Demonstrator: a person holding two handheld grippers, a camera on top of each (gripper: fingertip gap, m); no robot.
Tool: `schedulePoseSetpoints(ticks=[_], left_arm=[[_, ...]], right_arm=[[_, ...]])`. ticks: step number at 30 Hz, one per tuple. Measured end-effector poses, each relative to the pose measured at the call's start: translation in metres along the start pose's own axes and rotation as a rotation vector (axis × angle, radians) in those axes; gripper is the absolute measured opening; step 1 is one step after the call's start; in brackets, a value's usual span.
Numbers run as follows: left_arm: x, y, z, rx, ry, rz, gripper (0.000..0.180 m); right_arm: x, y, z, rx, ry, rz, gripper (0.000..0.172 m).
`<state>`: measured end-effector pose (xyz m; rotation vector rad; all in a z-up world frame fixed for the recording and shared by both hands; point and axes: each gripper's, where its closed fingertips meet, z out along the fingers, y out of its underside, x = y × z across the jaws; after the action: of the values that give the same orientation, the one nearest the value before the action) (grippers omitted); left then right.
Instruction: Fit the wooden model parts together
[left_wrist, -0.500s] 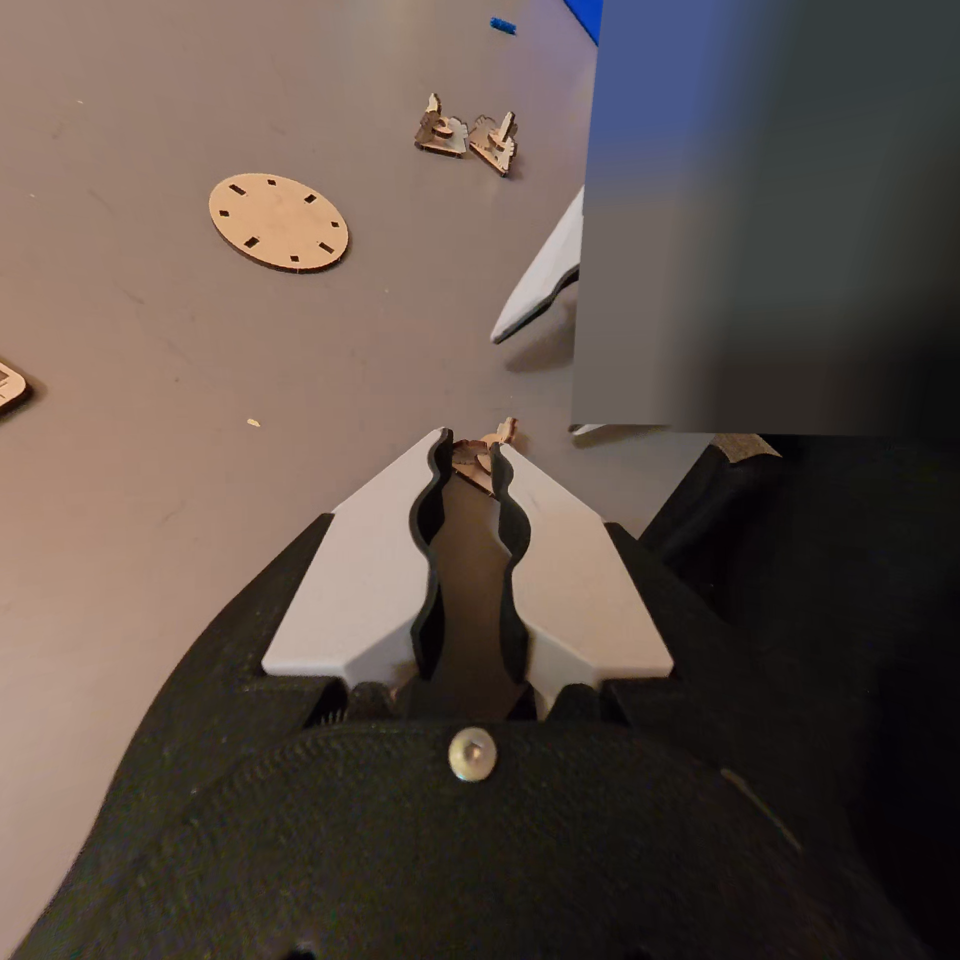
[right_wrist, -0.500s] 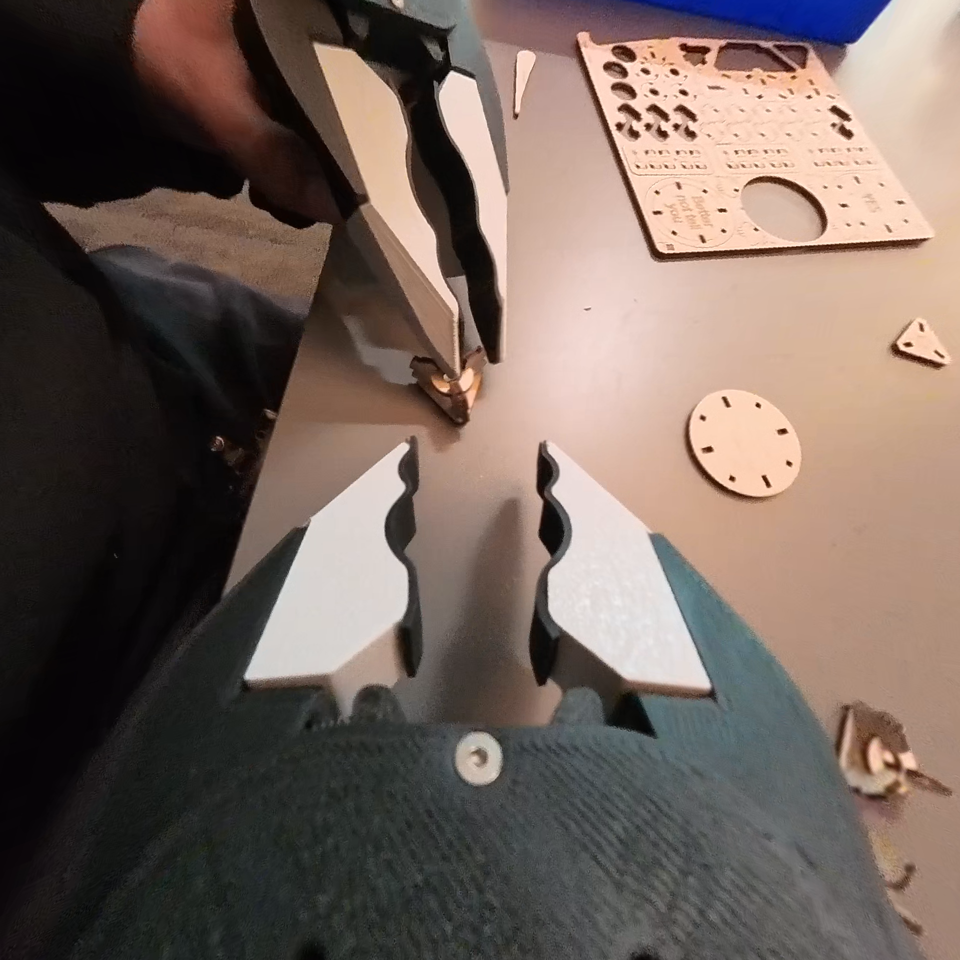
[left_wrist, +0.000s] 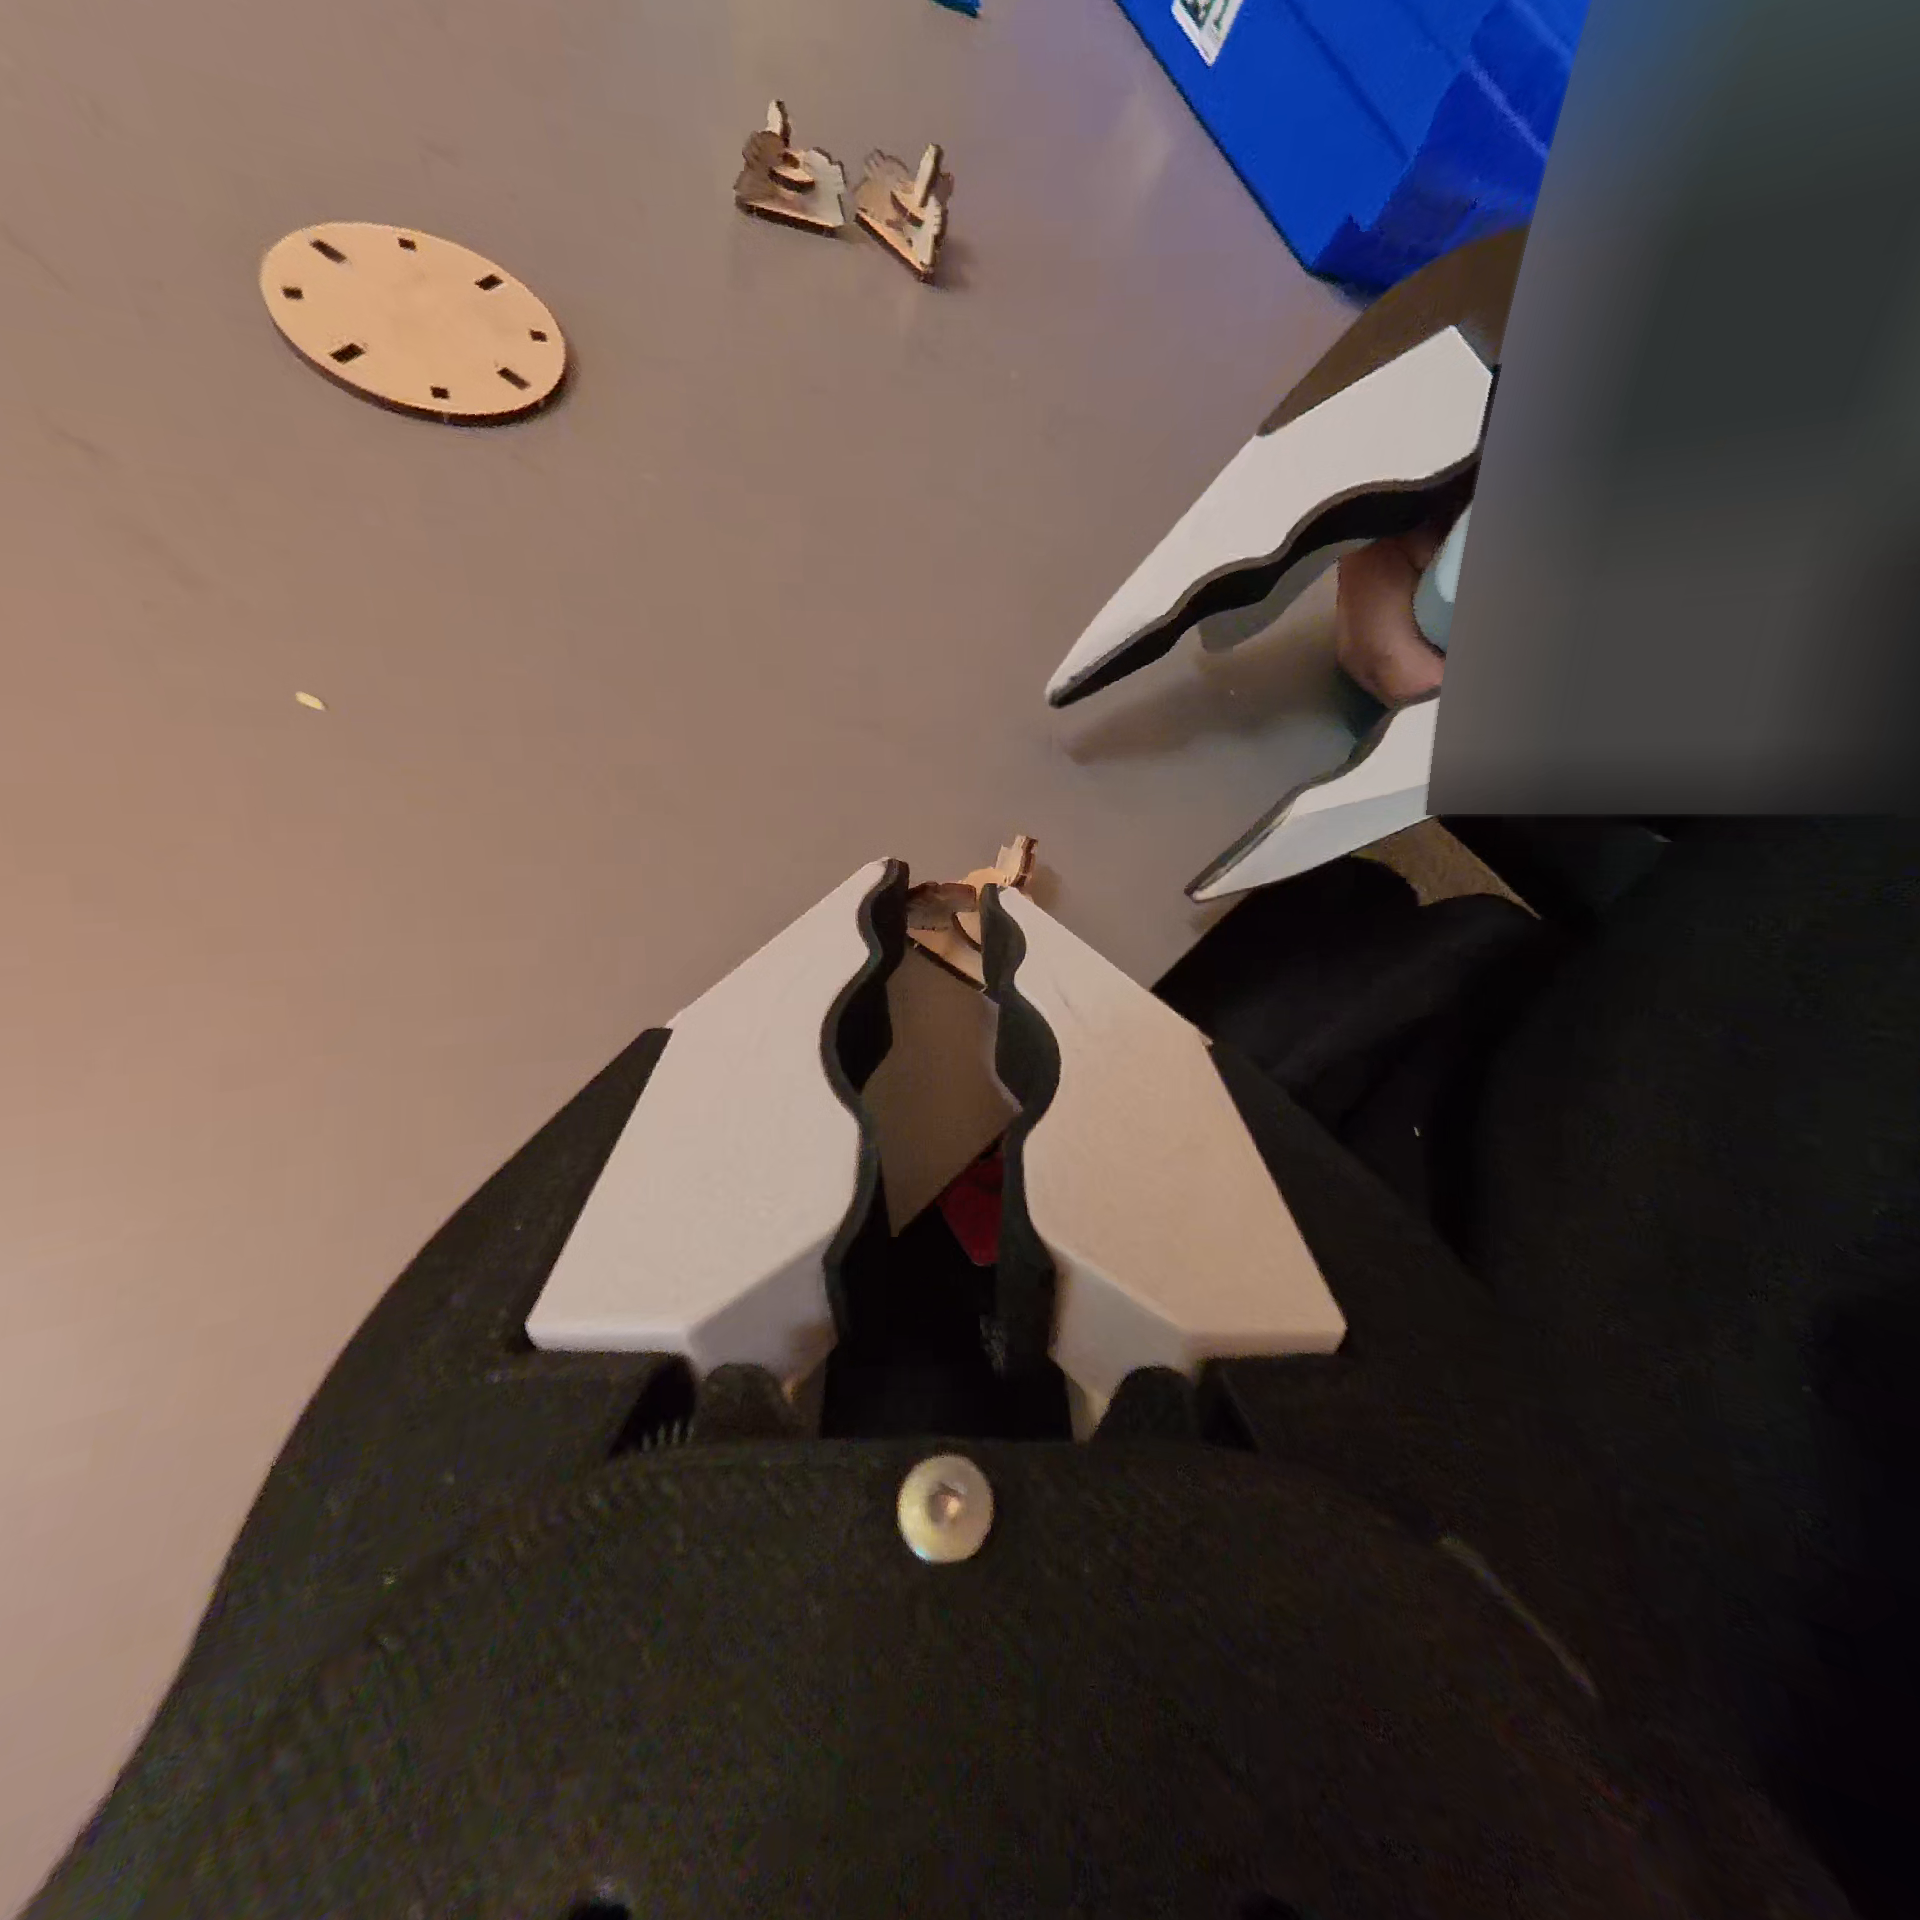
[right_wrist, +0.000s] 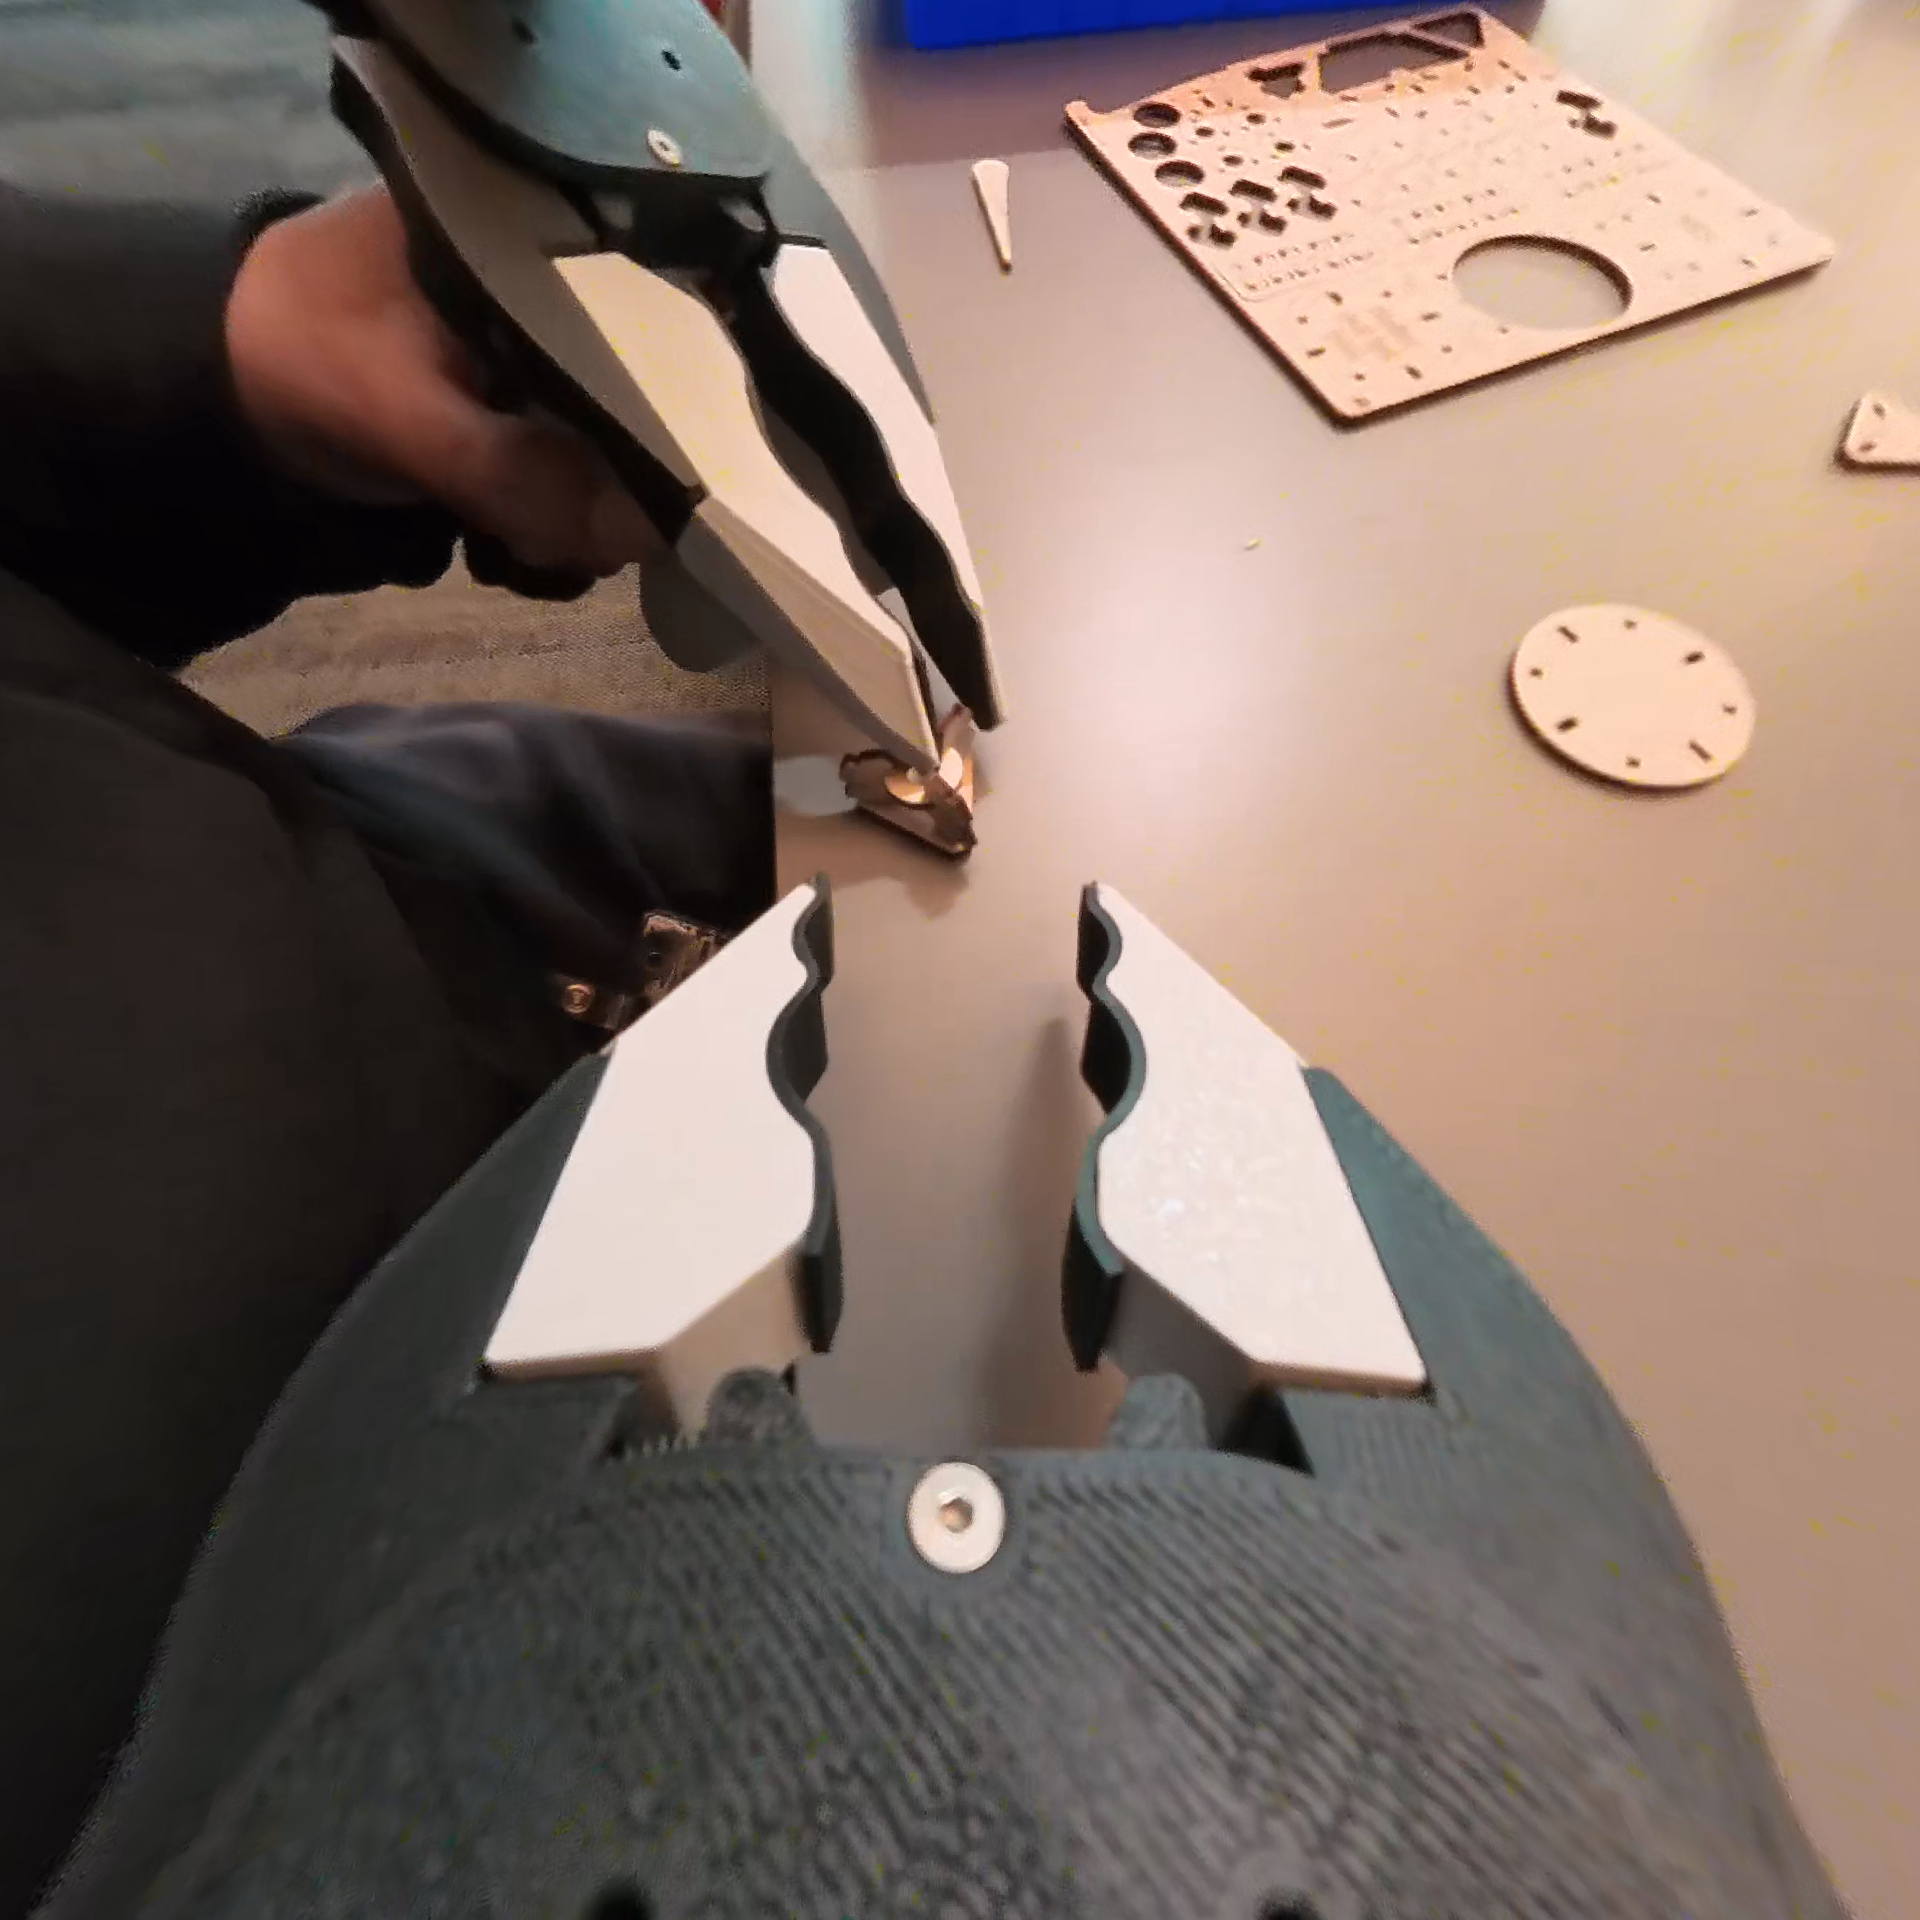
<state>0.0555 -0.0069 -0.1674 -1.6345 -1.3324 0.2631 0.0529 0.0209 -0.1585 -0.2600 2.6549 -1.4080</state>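
My left gripper (left_wrist: 940, 904) is shut on a small wooden laser-cut assembly (left_wrist: 951, 920), pinched at the fingertips. The right wrist view shows the same grasp: the left gripper (right_wrist: 951, 727) points down and holds the wooden piece (right_wrist: 914, 795) at the grey table's surface, near its near-left edge. My right gripper (right_wrist: 951, 904) is open and empty, a short way in front of that piece. It also shows in the left wrist view (left_wrist: 1127, 795), with its fingers spread apart.
A round slotted wooden disc (left_wrist: 414, 324) lies on the table (left_wrist: 623, 623), and also shows in the right wrist view (right_wrist: 1631, 696). Two small wooden assemblies (left_wrist: 842, 192) sit farther back. There is a blue bin (left_wrist: 1351, 125), a cut-out wooden sheet (right_wrist: 1455, 208), a triangle piece (right_wrist: 1886, 436) and a wooden sliver (right_wrist: 995, 213). A person's dark clothing is at the left. The grippers are tip to tip, or close to it. The round slotted wooden disc (left_wrist: 414, 324) is about equally far from each gripper, around 15 cm. It is also in sight in the right wrist view (right_wrist: 1620, 683).
My left gripper has stayed shut on the wooden piece. My right gripper has stayed open and empty. Both its fingers now show in the left wrist view.
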Motion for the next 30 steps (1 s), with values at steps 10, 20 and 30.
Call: schedulePoseSetpoints(ticks=[10,20,30], left_arm=[[0.020,0.012,-0.001,0.071,0.016,0.003,0.013],[0.032,0.019,-0.005,0.128,0.042,0.029,0.012],[0.033,0.020,-0.007,0.199,0.040,0.043,0.012]], right_arm=[[-0.059,0.008,-0.014,0.275,-0.154,0.483,0.045],[-0.066,0.021,-0.006,0.377,-0.194,0.770,0.029],[-0.079,0.035,0.017,0.296,-0.318,1.079,0.075]])
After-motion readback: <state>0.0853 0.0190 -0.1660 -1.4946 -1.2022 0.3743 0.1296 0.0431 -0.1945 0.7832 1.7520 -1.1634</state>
